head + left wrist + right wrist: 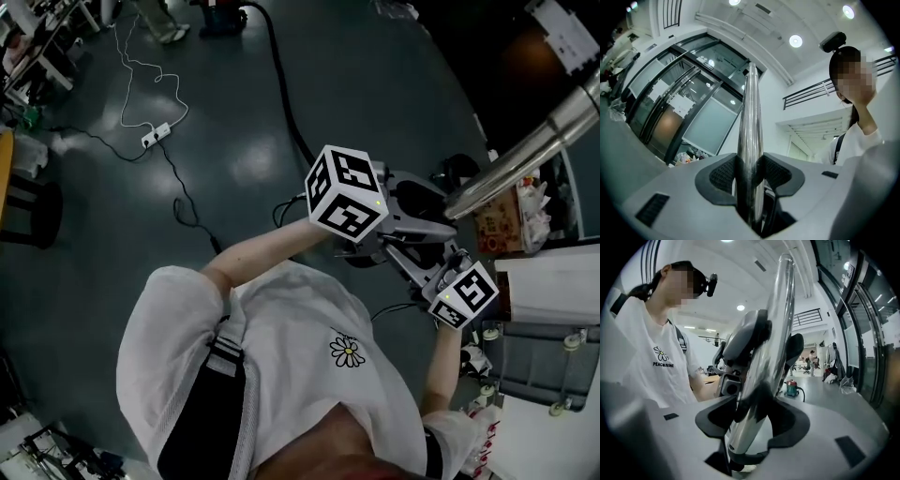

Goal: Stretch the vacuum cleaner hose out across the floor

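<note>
The vacuum cleaner's chrome wand (530, 150) slants from the upper right down to my two grippers. Its black hose (279, 84) runs over the dark floor from the top of the head view to the wand's lower end, which my grippers hide. My left gripper (412, 208), under its marker cube (345, 194), is shut on the wand (751, 140), both pads pressed against the tube. My right gripper (424, 267) is shut on the wand (764, 380) too, nearer the person. In the right gripper view the left gripper (747, 341) clamps the tube further up.
A white power strip (155, 136) with thin cables lies on the floor at upper left. A dark stool (28, 211) stands at the left edge. A cardboard box (497, 223) and a white cabinet (553, 286) crowd the right side. A vacuum cleaner body (792, 387) stands far off.
</note>
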Demonstrator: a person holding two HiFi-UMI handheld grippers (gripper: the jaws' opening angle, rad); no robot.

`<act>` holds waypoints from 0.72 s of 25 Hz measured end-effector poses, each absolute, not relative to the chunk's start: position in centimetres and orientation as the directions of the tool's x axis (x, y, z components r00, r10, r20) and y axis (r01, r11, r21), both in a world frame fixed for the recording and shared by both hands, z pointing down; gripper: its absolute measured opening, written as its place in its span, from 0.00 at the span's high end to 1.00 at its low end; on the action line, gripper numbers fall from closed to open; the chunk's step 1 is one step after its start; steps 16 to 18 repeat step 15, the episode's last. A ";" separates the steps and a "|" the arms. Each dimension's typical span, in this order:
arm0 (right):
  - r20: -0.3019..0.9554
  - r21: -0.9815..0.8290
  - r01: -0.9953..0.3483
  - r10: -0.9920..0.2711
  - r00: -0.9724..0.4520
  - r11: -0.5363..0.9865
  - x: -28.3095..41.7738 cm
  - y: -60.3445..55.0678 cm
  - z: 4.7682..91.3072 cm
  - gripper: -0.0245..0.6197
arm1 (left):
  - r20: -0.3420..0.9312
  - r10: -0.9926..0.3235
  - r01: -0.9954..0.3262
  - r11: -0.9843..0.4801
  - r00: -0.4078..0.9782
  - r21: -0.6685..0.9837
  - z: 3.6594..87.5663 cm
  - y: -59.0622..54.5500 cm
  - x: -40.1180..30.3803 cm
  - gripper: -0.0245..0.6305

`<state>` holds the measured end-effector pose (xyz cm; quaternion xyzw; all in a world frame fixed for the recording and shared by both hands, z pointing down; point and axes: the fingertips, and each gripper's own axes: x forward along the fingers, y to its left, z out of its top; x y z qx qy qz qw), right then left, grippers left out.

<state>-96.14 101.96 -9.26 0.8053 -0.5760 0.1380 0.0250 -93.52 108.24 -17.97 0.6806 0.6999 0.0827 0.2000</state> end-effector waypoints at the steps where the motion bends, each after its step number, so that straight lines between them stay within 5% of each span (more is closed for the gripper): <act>1: 0.255 -0.118 -0.934 -0.919 0.300 -0.338 -96.0 101.8 -9.2 0.62 | -0.165 0.986 0.918 0.057 0.009 0.393 -17.9 108.1 -93.3 0.69; 18: 0.273 -0.173 -0.926 -0.919 0.283 -0.337 -93.8 99.3 -8.2 0.62 | -0.181 0.983 0.886 0.057 0.031 0.460 -16.7 105.4 -90.4 0.69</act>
